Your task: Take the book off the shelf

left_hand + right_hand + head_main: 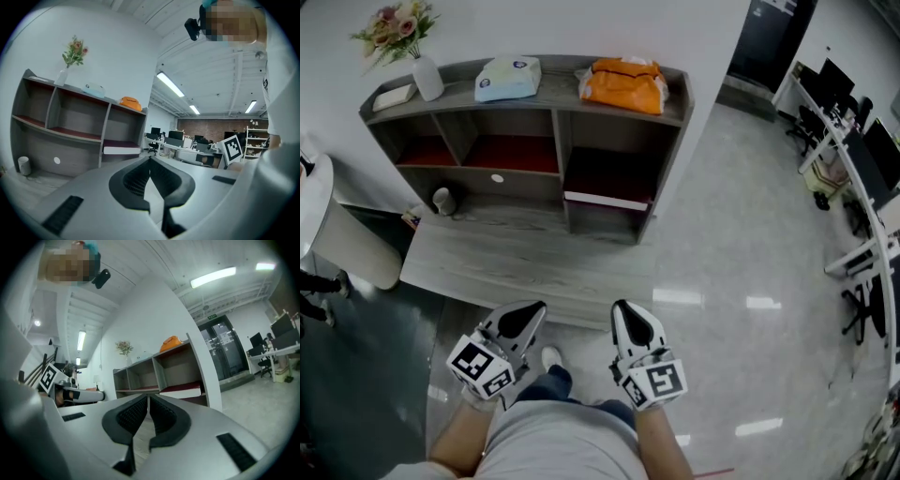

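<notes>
The book [607, 199] lies flat in the lower right compartment of the grey shelf unit [670, 141]; it has white page edges and a dark red cover. It also shows in the left gripper view, book [121, 150], and in the right gripper view, book [187, 392]. My left gripper [534, 309] and right gripper [621, 307] are side by side near the bottom of the head view, well short of the shelf, pointing toward it. Each has its jaws together with nothing between them: left gripper [150, 159], right gripper [148, 396].
On the shelf top stand a vase of flowers [425, 75], a light blue packet [508, 79] and an orange bag [624, 86]. A small white cup [442, 200] sits on the low grey platform [525, 262] in front. Office desks [853, 159] line the right side.
</notes>
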A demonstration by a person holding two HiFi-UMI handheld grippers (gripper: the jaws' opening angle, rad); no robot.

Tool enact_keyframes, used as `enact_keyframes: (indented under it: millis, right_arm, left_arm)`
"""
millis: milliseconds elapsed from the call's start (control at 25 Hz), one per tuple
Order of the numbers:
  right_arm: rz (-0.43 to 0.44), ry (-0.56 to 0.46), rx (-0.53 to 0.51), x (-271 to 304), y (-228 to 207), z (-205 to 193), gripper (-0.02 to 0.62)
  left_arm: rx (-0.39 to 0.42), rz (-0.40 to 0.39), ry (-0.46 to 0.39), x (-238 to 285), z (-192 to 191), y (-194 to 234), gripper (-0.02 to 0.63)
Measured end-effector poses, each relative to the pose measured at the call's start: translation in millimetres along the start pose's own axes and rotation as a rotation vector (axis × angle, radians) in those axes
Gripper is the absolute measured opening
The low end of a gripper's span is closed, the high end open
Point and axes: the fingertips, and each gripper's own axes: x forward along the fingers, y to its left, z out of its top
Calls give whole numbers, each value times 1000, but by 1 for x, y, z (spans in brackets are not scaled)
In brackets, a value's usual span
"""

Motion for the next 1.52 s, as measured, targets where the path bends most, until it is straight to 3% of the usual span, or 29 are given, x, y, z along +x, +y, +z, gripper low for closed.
enact_keyframes:
  millis: [160,360,560,640,720,960,1160,1520]
  right_arm:
    - [-47,-25,171,46,-14,-5,25]
    - [-98,-55,311,97,-25,-10,25]
    - [-96,-53,515,140,-35,-23,34]
    - [-70,-61,606,156,-37,-25,74]
    - [-46,-72,686,171,-43,-25,162]
    - [-12,-84,967,202,-69,-46,282]
    - [28,-116,1103,227,-90,-49,330]
    - [67,-96,1222,264,-126,-64,350]
  left_arm:
    - [-14,-31,-3,6,7,46,15]
    - [-9,-72,3,8,11,93,15]
    - [1,-81,11,7,14,126,15]
    - [4,-74,13,6,15,135,15]
    - [5,-60,18,5,15,143,15]
    - [-8,12,20,8,18,160,15]
    - [-20,101,34,18,21,168,15]
    - [-48,226,79,36,11,174,15]
